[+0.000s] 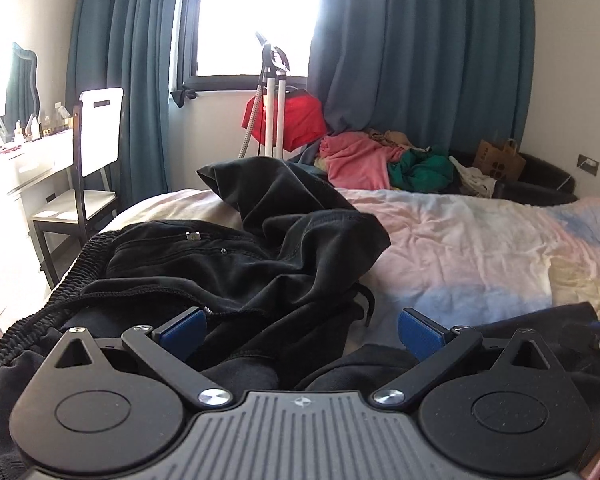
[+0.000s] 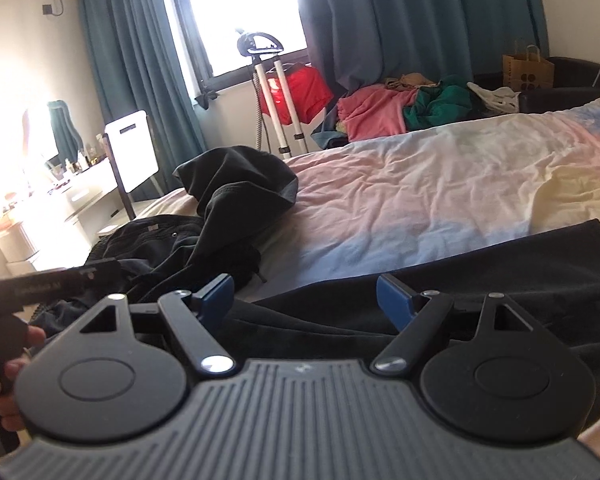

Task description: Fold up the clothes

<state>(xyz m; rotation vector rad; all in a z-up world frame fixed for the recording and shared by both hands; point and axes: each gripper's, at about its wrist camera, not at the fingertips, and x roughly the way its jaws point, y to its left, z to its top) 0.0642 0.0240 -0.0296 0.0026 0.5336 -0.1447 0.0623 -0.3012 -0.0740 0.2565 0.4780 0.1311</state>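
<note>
Crumpled black trousers (image 1: 236,264) with an elastic waistband lie on the left part of the bed (image 1: 480,248). My left gripper (image 1: 300,330) is open, low over the trousers, with black cloth between and below its blue pads, not clamped. In the right wrist view my right gripper (image 2: 304,300) is open just above a flatter black cloth part (image 2: 480,280) near the bed's front edge. The bunched trousers (image 2: 228,200) lie ahead to the left. The left gripper's body shows at the left edge of the right wrist view (image 2: 48,284), held by a hand.
The bed has a pastel tie-dye sheet (image 2: 440,184). A pile of pink and green clothes (image 1: 380,160) lies behind it. A garment steamer stand (image 1: 274,100), a white chair (image 1: 96,152) and a dressing table (image 1: 24,160) stand at the left. A paper bag (image 1: 500,158) is at the back right.
</note>
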